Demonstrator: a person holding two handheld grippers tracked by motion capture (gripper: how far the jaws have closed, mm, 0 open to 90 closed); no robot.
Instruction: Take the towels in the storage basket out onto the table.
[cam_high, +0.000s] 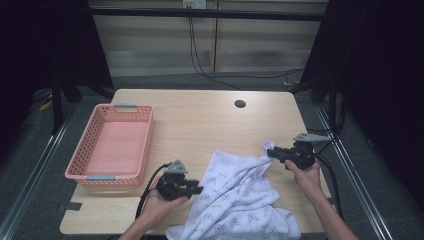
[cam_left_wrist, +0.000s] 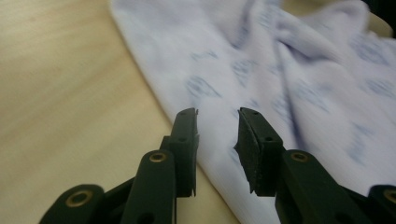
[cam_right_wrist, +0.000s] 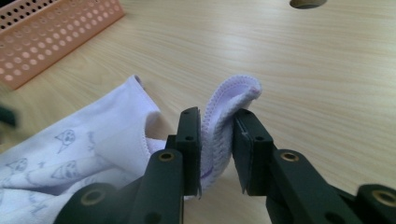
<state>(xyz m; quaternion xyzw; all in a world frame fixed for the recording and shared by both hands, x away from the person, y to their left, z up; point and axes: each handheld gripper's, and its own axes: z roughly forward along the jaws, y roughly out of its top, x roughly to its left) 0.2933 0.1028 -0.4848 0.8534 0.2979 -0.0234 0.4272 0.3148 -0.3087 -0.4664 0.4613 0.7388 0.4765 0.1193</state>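
Both forearms come in from the near edge of the surface (cam_high: 200, 120). The left hand-held gripper (cam_high: 196, 189) lies level, pointing right at the cloth's (cam_high: 240, 200) left edge; its jaws stand narrowly apart and grip nothing, with cloth just beyond them. The right hand-held gripper (cam_high: 270, 153) points left, level, with the cloth's hemmed corner (cam_right_wrist: 224, 121) standing between its slightly parted jaws. The cloth lies crumpled at the near right. A pink basket (cam_high: 145, 145) sits at the left.
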